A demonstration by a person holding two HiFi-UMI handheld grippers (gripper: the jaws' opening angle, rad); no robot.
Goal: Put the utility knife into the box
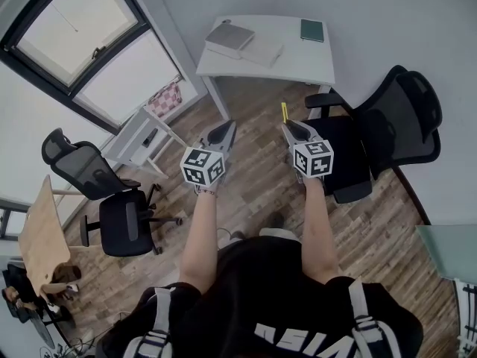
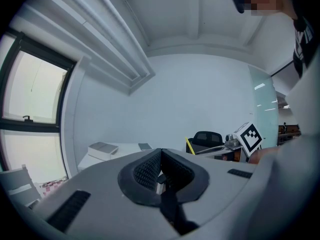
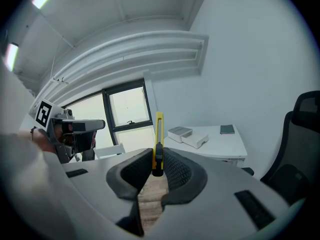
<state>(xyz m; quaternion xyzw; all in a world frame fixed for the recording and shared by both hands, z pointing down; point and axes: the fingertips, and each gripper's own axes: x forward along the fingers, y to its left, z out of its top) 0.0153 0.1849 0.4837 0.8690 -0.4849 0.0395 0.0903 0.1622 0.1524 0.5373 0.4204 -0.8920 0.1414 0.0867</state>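
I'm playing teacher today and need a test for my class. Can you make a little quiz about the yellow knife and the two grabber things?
1. True or false: the right gripper is shut on the yellow utility knife.
2. Where is the box? A) on the floor B) on the white desk C) on a black chair
3. Fill in: the left gripper is shut and holds ____.

Key: 1 true; 2 B; 3 nothing.

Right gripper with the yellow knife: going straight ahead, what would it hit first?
Probably the white desk, near its boxes; the utility knife tip would arrive first. Depth is unclear.
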